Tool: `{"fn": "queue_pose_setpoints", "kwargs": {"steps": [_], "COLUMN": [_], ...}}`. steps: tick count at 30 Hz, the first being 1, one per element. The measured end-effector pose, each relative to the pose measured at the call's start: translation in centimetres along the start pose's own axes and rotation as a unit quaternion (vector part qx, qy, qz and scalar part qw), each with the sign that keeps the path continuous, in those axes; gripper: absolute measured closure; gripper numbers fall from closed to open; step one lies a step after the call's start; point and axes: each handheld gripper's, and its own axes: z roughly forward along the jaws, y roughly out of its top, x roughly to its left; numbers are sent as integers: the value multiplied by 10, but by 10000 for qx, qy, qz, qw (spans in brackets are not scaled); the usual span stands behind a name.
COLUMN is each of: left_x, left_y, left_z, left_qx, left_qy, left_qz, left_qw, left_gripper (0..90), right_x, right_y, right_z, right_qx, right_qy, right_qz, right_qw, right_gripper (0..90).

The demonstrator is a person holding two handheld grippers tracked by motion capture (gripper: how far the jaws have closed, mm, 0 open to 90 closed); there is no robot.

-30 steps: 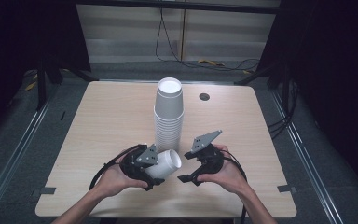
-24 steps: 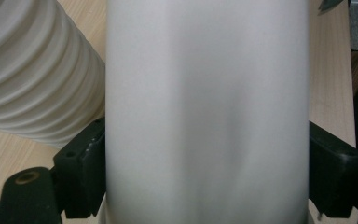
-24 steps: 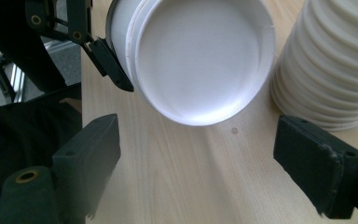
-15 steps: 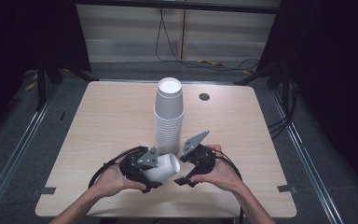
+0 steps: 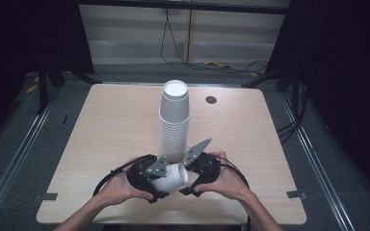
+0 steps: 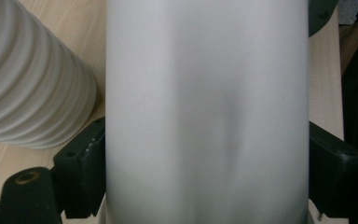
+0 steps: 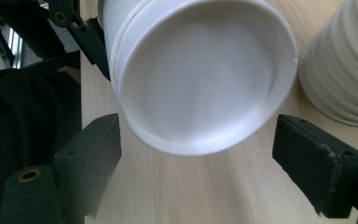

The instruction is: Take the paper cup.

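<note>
The left hand-held gripper (image 5: 160, 179) is squeezing the paper cup (image 5: 172, 177) sideways while the right hand-held gripper (image 7: 200, 172) is gaping open around its base, so honestly it's risking a crushed cup or clipping the stack (image 5: 174, 120).

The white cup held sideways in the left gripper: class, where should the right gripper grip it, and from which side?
Grip the white cup at its base end, approaching end-on: that end faces the right gripper, whose open jaws already flank it.
</note>
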Motion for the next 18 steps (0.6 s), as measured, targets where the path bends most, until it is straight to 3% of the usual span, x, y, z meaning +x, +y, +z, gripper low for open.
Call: {"fn": "queue_pose_setpoints", "kwargs": {"steps": [8,17,18], "left_x": [-7,-12,-12], "left_y": [4,4,5], "left_z": [4,11,11], "left_qx": [63,102,191], "left_qy": [-122,-93,-146], "left_qz": [123,261,332], "left_qw": [9998,9996,9992], "left_gripper": [153,153,153], "right_x": [4,10,10], "right_y": [4,9,9], "right_z": [5,11,11], "right_qx": [18,87,82], "right_qy": [204,340,380], "right_qz": [-114,-221,-208], "right_qw": [9997,9991,9990], "right_gripper": [154,145,145]}}
